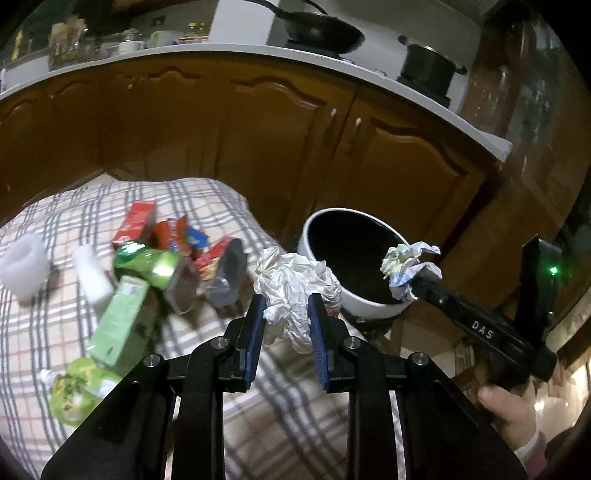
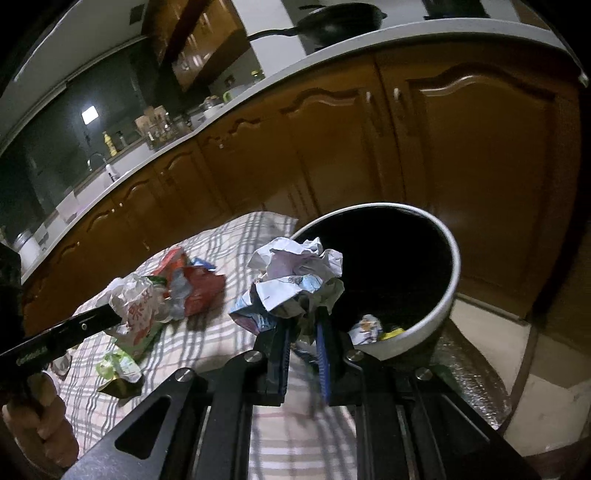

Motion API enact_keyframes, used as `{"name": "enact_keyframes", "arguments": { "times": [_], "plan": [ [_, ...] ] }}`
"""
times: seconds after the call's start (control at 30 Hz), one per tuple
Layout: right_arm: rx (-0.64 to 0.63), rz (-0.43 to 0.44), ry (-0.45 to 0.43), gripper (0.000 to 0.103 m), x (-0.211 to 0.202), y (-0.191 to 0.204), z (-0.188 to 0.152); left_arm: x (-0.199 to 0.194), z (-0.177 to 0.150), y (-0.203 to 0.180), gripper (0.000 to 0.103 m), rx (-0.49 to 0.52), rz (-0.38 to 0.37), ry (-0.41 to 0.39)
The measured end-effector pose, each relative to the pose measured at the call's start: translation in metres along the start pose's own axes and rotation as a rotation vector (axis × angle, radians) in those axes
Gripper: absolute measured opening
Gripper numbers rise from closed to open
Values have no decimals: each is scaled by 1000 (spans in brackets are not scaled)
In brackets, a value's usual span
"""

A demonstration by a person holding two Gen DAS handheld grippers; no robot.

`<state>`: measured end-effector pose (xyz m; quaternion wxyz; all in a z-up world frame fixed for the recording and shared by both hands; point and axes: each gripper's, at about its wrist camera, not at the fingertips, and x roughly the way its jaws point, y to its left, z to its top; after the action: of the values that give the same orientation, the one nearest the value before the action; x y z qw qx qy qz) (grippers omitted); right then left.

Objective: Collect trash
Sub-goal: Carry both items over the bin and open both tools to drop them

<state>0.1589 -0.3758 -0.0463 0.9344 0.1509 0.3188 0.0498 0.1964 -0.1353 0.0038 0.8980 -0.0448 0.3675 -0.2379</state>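
My left gripper [image 1: 286,301] is shut on a crumpled white plastic bag [image 1: 291,284], held above the checked tablecloth [image 1: 44,332] near the bin. My right gripper [image 2: 303,325] is shut on a crumpled paper ball [image 2: 295,277] and holds it at the near rim of the white bin [image 2: 448,295] with a black inside. In the left wrist view the right gripper [image 1: 408,284] holds the paper ball [image 1: 406,262] over the bin [image 1: 321,269]. In the right wrist view the left gripper [image 2: 118,317] holds the white bag [image 2: 136,306]. Some crumpled trash [image 2: 367,326] lies inside the bin.
On the cloth lie red snack wrappers [image 1: 177,236], a green can [image 1: 147,264], a green carton [image 1: 122,321], a green wrapper [image 1: 74,391] and white foam pieces [image 1: 24,266]. Brown kitchen cabinets [image 1: 258,140] stand behind, with pans on the counter [image 1: 321,31].
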Motion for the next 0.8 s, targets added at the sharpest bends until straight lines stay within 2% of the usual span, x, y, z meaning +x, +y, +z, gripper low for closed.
{"name": "enact_keyframes", "arguments": {
  "times": [0.3,0.8],
  "plan": [
    [15,-46,-10,13,3,-24,10,32,15,-29,22,43,-36,29],
    [5,-79,6,13,19,-49,28,91,33,-67,23,94,-50,94]
  ]
}}
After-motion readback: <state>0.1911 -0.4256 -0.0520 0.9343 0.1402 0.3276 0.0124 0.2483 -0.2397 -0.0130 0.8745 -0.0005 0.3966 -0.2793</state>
